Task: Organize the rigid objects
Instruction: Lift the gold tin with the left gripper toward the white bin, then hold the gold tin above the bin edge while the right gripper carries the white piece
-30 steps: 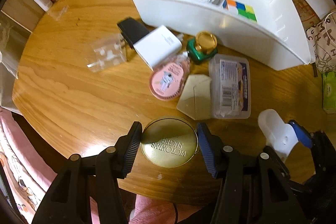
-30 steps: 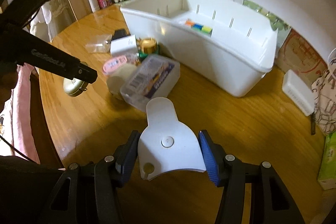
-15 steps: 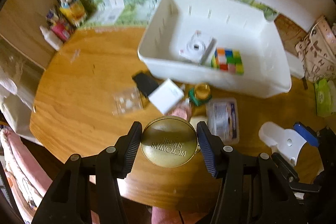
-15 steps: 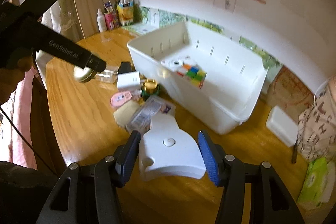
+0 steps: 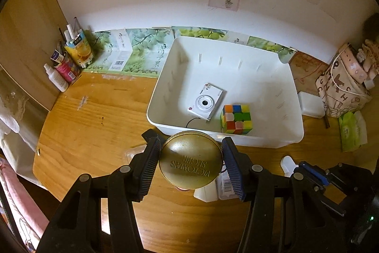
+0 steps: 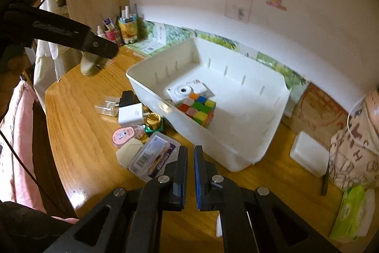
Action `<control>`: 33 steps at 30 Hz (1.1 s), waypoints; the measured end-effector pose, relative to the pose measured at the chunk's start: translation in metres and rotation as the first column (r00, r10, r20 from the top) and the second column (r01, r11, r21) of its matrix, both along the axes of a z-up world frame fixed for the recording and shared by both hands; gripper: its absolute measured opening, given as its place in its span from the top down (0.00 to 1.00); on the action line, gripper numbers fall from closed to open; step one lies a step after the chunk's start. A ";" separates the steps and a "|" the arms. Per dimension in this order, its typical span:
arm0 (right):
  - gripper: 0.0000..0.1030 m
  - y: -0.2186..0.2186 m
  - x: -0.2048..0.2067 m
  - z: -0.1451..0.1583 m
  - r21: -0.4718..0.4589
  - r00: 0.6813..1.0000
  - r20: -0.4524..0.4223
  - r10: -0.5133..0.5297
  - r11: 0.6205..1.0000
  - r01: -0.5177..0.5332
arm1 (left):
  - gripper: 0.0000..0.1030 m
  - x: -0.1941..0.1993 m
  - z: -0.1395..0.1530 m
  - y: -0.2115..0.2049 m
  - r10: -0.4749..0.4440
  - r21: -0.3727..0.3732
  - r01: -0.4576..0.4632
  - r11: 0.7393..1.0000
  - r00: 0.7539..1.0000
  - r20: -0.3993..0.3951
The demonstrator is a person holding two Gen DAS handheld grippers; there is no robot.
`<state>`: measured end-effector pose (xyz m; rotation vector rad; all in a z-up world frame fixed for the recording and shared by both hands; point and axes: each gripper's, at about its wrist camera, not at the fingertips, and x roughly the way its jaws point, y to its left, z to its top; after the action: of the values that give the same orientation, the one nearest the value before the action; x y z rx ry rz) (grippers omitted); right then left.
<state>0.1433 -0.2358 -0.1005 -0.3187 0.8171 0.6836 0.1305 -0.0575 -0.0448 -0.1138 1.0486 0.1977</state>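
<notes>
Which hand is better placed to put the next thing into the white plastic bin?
Left. The left gripper is clamped on the round gold tin just before the white plastic bin. The right gripper is shut with nothing between its pads.

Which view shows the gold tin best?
Left wrist: the gold tin sits close up between the left gripper's pads, embossed lid facing the camera. In the right wrist view the tin appears small and edge-on at far left, half hidden under that gripper's finger.
</notes>
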 end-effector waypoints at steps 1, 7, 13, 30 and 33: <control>0.95 -0.001 0.000 -0.001 0.002 1.000 -0.009 -0.007 1.000 0.007 | 0.44 0.000 0.000 0.000 -0.001 -0.001 0.001 1.000 1.000 0.001; 0.84 -0.018 0.012 -0.013 0.007 0.987 -0.105 -0.121 0.992 0.122 | 0.44 0.001 0.001 0.001 0.000 -0.005 0.000 1.000 1.000 0.003; 0.60 -0.037 0.023 -0.027 0.007 0.955 -0.197 -0.223 0.973 0.229 | 0.44 0.002 0.001 0.001 0.006 -0.005 -0.006 1.000 1.000 0.003; 0.33 -0.074 0.054 -0.088 -0.103 0.756 -0.500 -0.423 0.895 0.433 | 0.44 0.006 -0.008 0.000 0.013 -0.008 -0.014 1.000 0.999 -0.030; 0.32 -0.076 0.058 -0.097 -0.141 0.725 -0.520 -0.452 0.882 0.449 | 0.44 0.007 -0.012 -0.003 0.009 -0.016 -0.010 1.000 0.999 -0.042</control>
<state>0.2014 -0.3122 -0.1975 0.0921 1.3863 0.2980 0.1376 -0.0603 -0.0569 -0.1299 1.0922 0.2009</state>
